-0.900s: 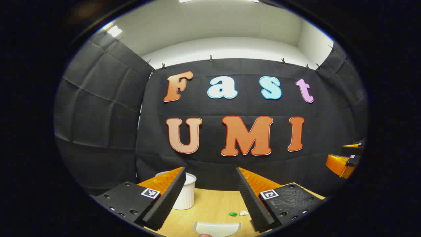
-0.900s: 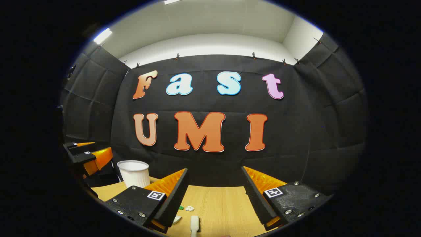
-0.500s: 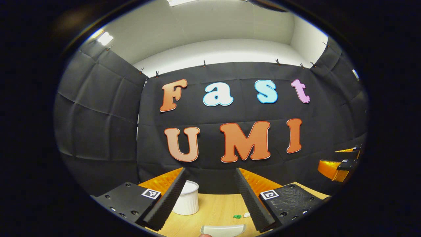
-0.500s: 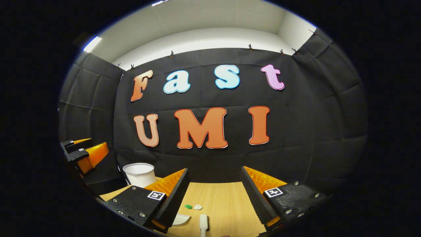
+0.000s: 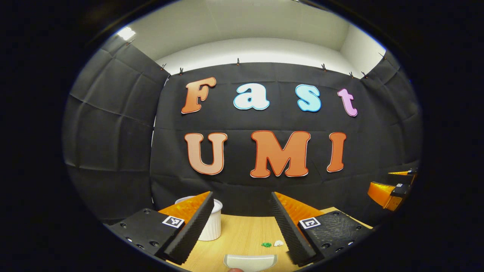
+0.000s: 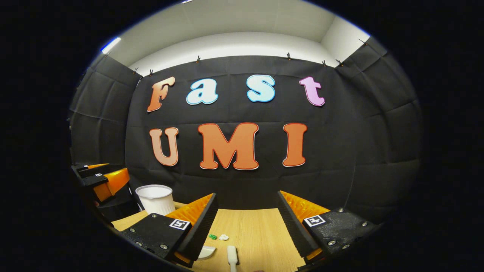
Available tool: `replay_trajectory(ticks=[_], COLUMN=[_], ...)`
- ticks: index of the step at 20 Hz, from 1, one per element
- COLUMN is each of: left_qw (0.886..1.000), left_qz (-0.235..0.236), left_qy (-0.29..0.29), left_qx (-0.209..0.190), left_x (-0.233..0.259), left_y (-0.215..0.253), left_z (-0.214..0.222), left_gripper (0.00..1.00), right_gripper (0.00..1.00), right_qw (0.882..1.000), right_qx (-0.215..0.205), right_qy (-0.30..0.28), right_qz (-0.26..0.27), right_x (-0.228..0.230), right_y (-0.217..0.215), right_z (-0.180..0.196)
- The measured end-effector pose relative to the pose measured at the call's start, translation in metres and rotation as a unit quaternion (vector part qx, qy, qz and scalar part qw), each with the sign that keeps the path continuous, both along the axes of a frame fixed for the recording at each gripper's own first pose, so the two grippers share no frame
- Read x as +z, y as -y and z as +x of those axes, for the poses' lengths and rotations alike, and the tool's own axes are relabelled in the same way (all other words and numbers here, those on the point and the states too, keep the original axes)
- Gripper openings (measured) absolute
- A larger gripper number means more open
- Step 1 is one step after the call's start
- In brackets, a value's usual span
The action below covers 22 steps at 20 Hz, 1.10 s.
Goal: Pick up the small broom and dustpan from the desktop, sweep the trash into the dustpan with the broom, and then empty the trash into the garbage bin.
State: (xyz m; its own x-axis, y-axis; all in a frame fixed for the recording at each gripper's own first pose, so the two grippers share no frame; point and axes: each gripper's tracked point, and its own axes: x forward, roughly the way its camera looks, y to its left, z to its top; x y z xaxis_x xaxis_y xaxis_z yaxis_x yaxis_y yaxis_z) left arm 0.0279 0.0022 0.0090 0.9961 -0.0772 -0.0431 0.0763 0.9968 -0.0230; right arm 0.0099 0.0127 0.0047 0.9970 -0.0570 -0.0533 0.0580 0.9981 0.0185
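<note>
Both grippers have been tipped slightly down again, jaws kept wide and empty. The dustpan (image 5: pixel 249 261) and broom (image 6: pixel 231 256) are untouched; grasping remains.

**Surfaces and finishes on view**

The counter (image 6: pixel 257 230) looks like pale wood with a fine straight grain and a matt finish. The garbage bin (image 6: pixel 155 200) looks like white plastic, its wall ribbed in vertical flutes. The dustpan (image 5: pixel 249 261) is pale, smooth and faintly glossy, like plastic. The broom (image 6: pixel 232 255) handle looks like smooth white plastic. The booth wall (image 5: pixel 113 143) is matt black cloth, creased in squares. Each gripper's pads (image 5: pixel 189 234) have a rough, ridged texture.
</note>
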Motion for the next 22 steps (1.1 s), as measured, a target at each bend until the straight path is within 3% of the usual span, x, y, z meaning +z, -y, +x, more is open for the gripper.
replay_trajectory(ticks=[22], left_qw=[1.000], left_qz=[0.008], left_qy=[-0.014], left_qx=[-0.017], left_x=[-0.022], left_y=[0.010], left_z=[0.014], left_gripper=[0.94], right_gripper=[0.94], right_qw=[1.000], right_qx=[0.013], right_qy=[-0.016], right_qz=[-0.012], right_x=[-0.020], right_y=[-0.011], right_z=[0.013])
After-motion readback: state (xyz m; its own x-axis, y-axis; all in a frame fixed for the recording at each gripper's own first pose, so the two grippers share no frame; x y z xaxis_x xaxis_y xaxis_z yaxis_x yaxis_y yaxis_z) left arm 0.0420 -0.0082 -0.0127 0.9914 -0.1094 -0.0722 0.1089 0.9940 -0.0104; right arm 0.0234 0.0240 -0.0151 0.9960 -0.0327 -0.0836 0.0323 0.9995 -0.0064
